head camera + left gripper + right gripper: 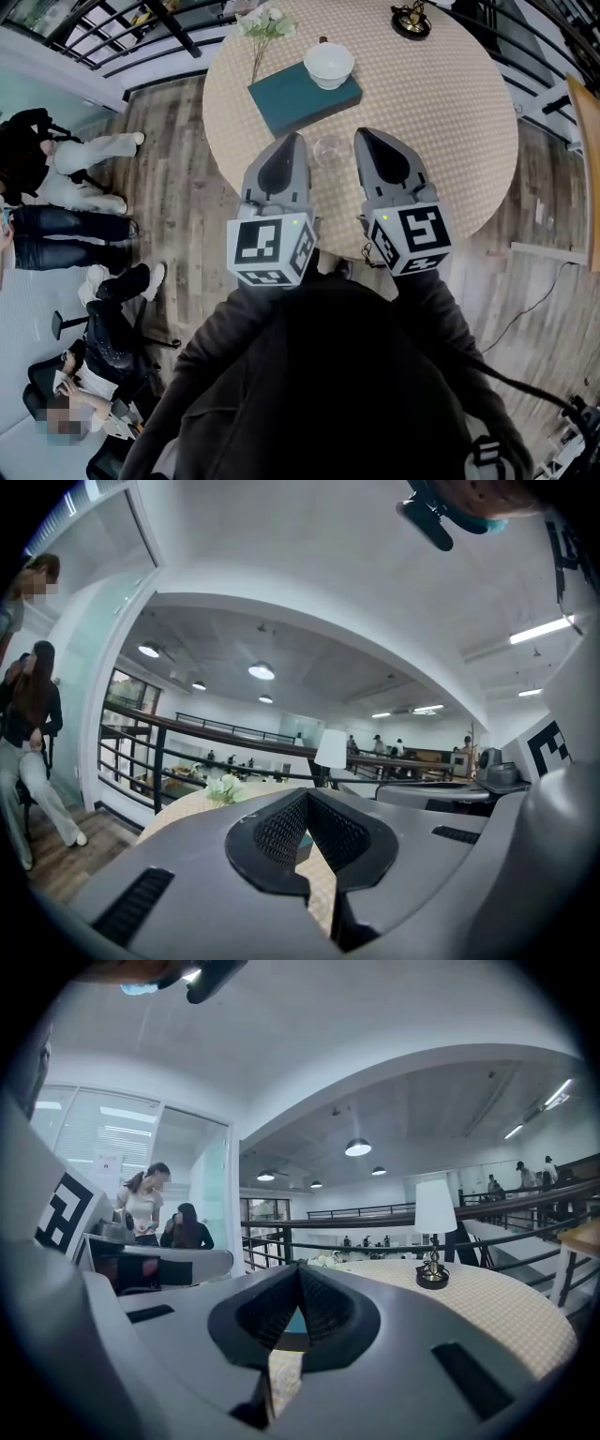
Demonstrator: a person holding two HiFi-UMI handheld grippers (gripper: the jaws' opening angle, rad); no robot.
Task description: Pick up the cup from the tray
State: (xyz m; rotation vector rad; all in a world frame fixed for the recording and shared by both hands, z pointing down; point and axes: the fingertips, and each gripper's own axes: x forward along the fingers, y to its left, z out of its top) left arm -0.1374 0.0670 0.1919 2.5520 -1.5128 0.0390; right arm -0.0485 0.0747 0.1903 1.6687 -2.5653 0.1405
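Note:
A white cup (329, 66) stands on the right end of a teal tray (286, 101) at the far side of the round table (450, 112). In the head view my left gripper (292, 139) and right gripper (364, 134) hover side by side over the table's near part, pointing at the tray. Both are shut with nothing between the jaws. A clear glass (328, 150) stands on the table between their tips. In the left gripper view my left gripper (307, 794) has its jaws meeting, and in the right gripper view my right gripper (299, 1267) does too; a bit of teal shows past the tips.
A white flower sprig (262, 23) lies beside the tray's far left corner. A small lamp (433, 1232) stands at the table's far right, its base (411, 21) near the edge. A black railing (141, 37) runs behind the table. People (66, 169) sit and stand on the floor at the left.

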